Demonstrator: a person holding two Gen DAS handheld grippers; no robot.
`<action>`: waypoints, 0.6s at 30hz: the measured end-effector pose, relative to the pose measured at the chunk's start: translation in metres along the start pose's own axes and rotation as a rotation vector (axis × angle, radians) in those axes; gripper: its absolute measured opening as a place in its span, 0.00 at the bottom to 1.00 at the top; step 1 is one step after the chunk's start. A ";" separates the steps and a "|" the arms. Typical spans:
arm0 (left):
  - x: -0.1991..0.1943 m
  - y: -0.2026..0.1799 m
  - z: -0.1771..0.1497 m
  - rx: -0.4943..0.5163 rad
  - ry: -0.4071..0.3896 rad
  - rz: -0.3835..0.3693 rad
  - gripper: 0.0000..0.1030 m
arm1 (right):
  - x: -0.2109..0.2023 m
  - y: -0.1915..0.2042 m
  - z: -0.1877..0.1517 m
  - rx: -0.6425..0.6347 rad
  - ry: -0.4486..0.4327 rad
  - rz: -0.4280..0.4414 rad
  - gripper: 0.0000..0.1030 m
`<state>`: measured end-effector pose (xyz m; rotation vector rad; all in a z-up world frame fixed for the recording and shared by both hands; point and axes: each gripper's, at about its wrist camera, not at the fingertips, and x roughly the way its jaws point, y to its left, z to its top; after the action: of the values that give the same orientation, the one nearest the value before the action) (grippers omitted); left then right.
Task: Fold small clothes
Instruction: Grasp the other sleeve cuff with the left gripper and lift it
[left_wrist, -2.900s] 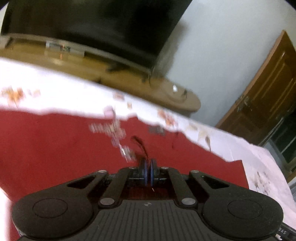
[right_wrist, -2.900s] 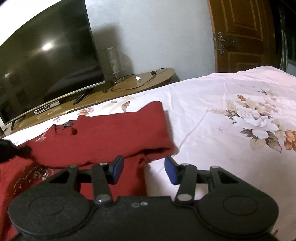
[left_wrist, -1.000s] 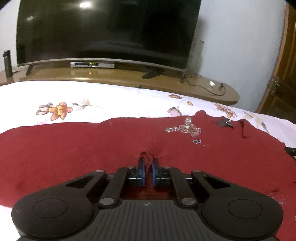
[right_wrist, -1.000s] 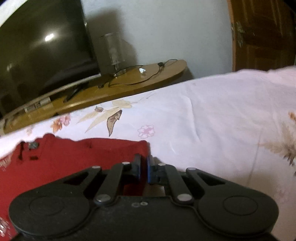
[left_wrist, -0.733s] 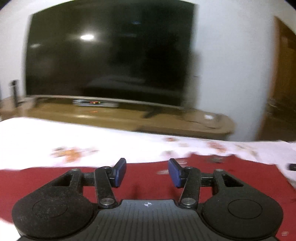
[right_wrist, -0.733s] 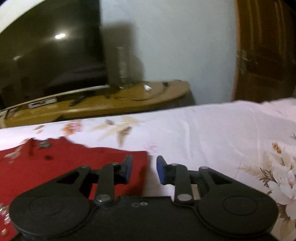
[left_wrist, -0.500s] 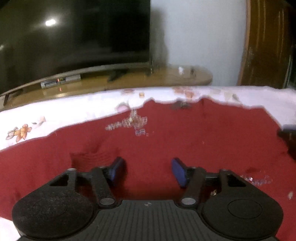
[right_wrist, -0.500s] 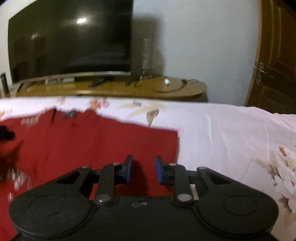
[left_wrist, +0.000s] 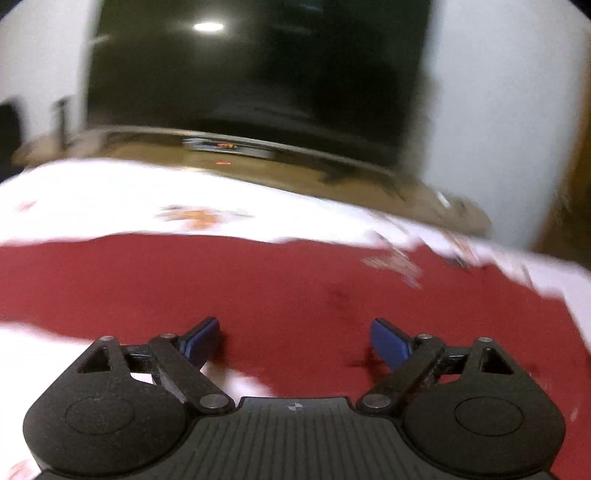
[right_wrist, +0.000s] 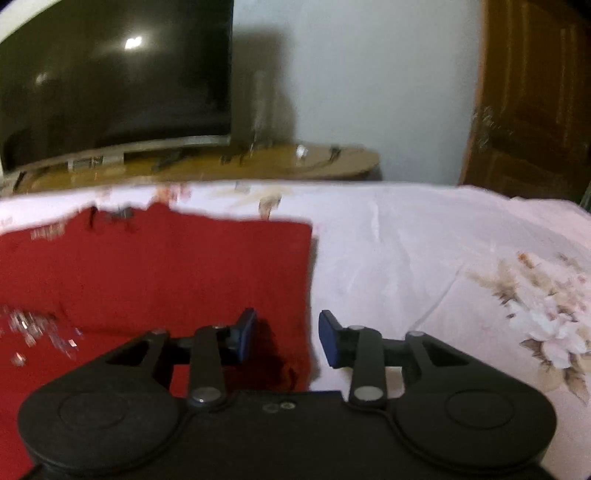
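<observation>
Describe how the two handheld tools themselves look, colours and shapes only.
Both look alike. The left tool has a matte black body with two rounded lobes, a ribbed centre panel, black linkage arms with silver pivot pins, and blue pads on its fingertips. The right tool is the same build, with a smooth centre.

We see a dark red garment (right_wrist: 166, 273) with silvery sequin trim, a white bedsheet (right_wrist: 424, 258) printed with beige flowers, and blue gripper pads (left_wrist: 388, 341).
</observation>
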<state>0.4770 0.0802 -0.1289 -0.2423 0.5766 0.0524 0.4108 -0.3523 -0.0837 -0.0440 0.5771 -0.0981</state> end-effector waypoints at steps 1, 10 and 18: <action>-0.012 0.024 -0.002 -0.053 -0.024 0.031 0.86 | -0.006 0.002 -0.001 0.001 -0.014 -0.003 0.37; -0.062 0.222 -0.024 -0.632 -0.110 0.174 0.67 | -0.043 0.006 -0.024 0.060 0.028 -0.032 0.41; -0.030 0.301 -0.026 -0.928 -0.151 0.068 0.60 | -0.067 0.026 -0.025 0.083 0.030 -0.047 0.42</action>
<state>0.4032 0.3664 -0.1976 -1.1102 0.3753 0.4047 0.3434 -0.3198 -0.0697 0.0248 0.6019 -0.1682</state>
